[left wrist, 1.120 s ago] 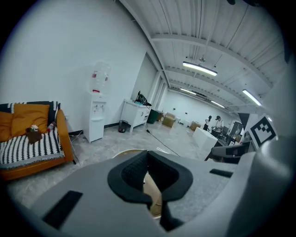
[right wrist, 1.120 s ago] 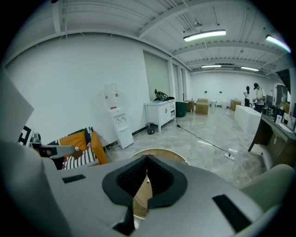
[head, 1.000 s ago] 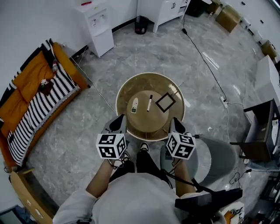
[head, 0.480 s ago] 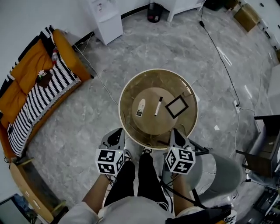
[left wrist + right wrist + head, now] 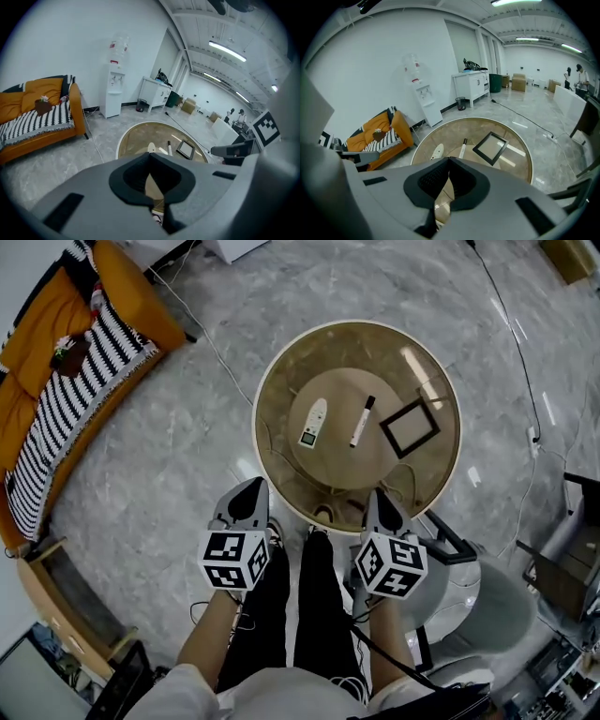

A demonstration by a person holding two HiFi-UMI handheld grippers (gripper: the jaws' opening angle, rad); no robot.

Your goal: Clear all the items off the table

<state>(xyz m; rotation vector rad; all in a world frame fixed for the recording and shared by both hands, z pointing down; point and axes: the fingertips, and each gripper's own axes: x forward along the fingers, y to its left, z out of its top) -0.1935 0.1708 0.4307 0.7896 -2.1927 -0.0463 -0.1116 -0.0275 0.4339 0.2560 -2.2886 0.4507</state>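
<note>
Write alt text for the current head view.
Seen from above, a round glass table holds a white handheld device, a marker and a black frame. Below it, the left gripper and right gripper, both shut and empty, point toward its near edge. An orange sofa stands at upper left.

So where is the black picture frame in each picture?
Head view: the picture frame lies on the right side of the round table, right of centre in the upper half.
Left gripper view: it is small, just right of centre.
Right gripper view: it sits right of centre, bigger here.
Shared landmark: the marker pen lies just left of the frame in every view.
</note>
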